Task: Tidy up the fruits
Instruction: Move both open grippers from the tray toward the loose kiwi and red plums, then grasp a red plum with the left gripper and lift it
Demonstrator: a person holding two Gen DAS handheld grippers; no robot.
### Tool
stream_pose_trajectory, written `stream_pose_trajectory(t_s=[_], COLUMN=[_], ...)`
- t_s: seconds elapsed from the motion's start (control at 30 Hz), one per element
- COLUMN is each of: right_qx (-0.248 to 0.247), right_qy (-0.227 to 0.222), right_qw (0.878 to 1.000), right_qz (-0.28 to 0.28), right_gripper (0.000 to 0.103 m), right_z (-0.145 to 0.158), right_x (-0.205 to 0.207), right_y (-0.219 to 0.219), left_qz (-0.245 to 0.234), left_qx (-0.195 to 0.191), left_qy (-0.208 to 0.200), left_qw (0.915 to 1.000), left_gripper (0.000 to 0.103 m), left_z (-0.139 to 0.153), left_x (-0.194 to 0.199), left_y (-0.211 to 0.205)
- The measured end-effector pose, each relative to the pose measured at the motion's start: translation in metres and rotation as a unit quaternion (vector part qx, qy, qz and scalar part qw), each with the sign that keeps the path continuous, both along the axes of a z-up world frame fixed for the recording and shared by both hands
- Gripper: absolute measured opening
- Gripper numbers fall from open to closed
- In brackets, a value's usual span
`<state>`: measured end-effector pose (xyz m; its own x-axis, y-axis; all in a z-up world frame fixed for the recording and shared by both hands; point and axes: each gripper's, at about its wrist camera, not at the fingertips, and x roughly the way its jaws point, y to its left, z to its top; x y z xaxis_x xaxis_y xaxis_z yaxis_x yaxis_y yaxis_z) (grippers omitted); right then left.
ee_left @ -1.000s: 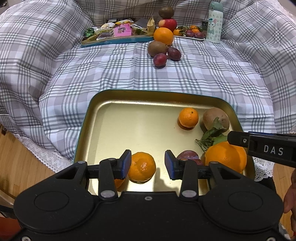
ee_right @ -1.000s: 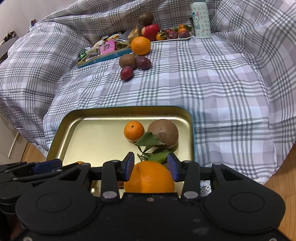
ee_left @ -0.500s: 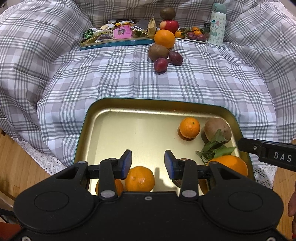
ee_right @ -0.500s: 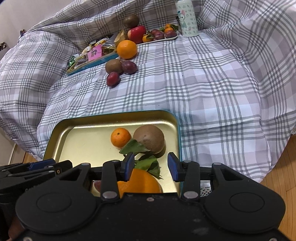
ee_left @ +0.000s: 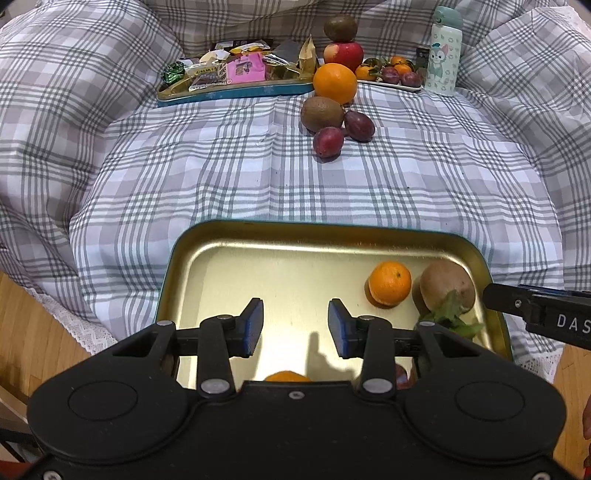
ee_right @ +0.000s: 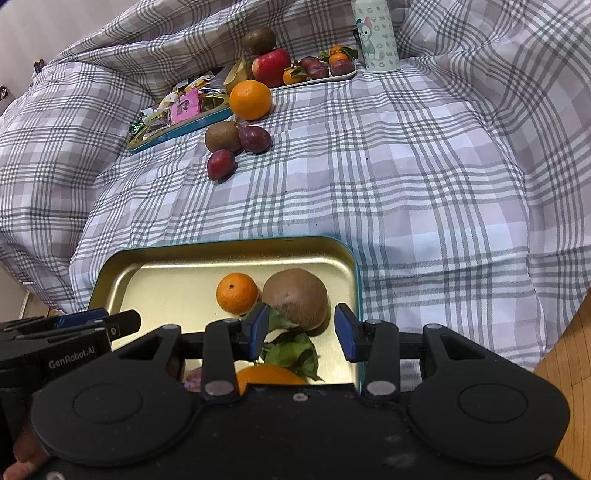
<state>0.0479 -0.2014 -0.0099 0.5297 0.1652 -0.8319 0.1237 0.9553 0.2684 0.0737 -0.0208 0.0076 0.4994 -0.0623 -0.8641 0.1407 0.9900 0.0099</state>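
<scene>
A gold tray [ee_left: 314,227] [ee_right: 221,245] lies at the near edge of the checked cloth. It holds a tangerine [ee_left: 389,282] [ee_right: 237,293], a kiwi [ee_left: 447,286] [ee_right: 295,297], a leafy big orange [ee_right: 269,374], a second tangerine [ee_left: 288,376] and a plum [ee_right: 194,376]. Above the tray's bare middle my left gripper [ee_left: 295,328] is open, with nothing between its fingers. My right gripper [ee_right: 301,330] hangs open over the tray's right end, with only the kiwi and leaves [ee_right: 291,350] seen through the gap. Farther back on the cloth lie an orange [ee_left: 335,83], a kiwi [ee_left: 321,114] and two plums [ee_left: 328,142].
At the back stand a blue tray of snack packets [ee_left: 236,90], a red apple [ee_left: 343,53] with a kiwi [ee_left: 340,27] above it, a white plate of small fruit [ee_left: 391,83] and a pale bottle [ee_left: 443,51]. Wooden floor shows past the cloth's near corners.
Both grippers have moved away from the fruit they stood over. The tangerine between the left fingers and the big orange between the right fingers now sit low, half hidden under the gripper bodies.
</scene>
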Motion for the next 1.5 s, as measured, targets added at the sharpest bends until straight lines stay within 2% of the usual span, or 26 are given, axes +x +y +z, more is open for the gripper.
stream_pose_trajectory(t_s=[0.33,0.73,0.93,1.5], right_qx=[0.004,0.003,0.003,0.012], right_qy=[0.009,0.005,0.008,0.027], right_qw=[1.000,1.000,1.000,0.999], right_qz=[0.004,0.009,0.013,0.021], right_gripper=[0.043,0.043,0.043,0.043], right_z=[-0.004,-0.002,-0.006,-0.025], right_x=[0.033,0.083,0.102,0.142], right_y=[-0.003,-0.005,-0.006,-0.010], left_qz=[-0.011,-0.049,-0.078,-0.101], left_qx=[-0.003,-0.010,-0.011,-0.015], left_qy=[-0.019,-0.041,-0.040,-0.025], left_qw=[0.9998,0.9979,0.9961,0.9945], left_gripper=[0.047,0.047,0.047,0.047], left_z=[0.003,0.000,-0.007,-0.026], left_x=[0.037,0.091,0.114,0.167], left_y=[-0.002,-0.010,-0.019,-0.044])
